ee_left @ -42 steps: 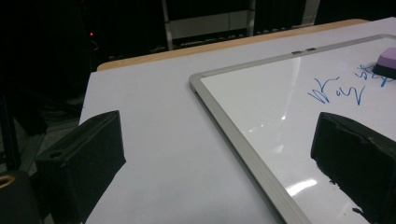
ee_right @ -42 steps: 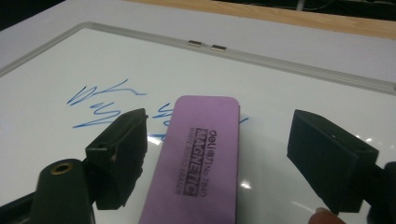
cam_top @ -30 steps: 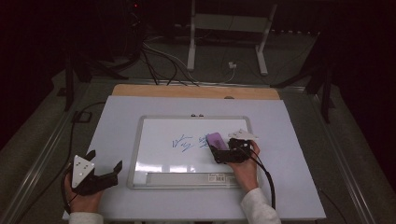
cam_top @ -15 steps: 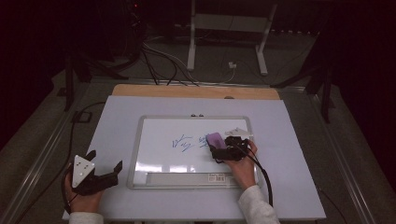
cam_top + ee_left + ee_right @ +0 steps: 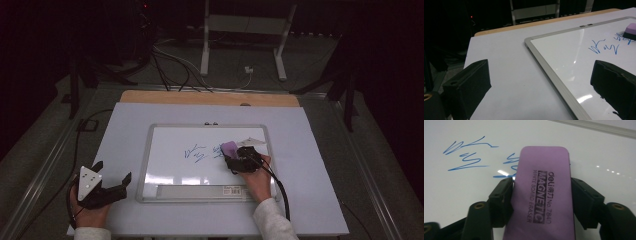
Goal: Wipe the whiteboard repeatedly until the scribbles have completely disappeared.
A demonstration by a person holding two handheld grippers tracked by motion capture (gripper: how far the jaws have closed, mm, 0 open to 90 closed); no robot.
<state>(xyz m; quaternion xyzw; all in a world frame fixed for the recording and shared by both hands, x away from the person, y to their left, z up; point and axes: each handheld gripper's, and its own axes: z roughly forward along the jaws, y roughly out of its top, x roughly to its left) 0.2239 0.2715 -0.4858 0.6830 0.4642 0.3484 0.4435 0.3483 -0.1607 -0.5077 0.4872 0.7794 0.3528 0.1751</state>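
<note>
near the frame centre my right gripper [image 5: 541, 195] has just been closing its jaws onto the purple eraser [image 5: 544, 195]; left gripper [image 5: 112, 182] gapes wide; a crooked grip may skip the blue scribbles [image 5: 466, 155].

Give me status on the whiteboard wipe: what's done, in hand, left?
Done: the right gripper has just been closing its fingers onto the purple eraser, now gripped on both sides on the whiteboard.
In hand: eraser sits over the right-hand scribble.
Left: blue marker scribbles remain unwiped. The left gripper rests open beside the board.
</note>
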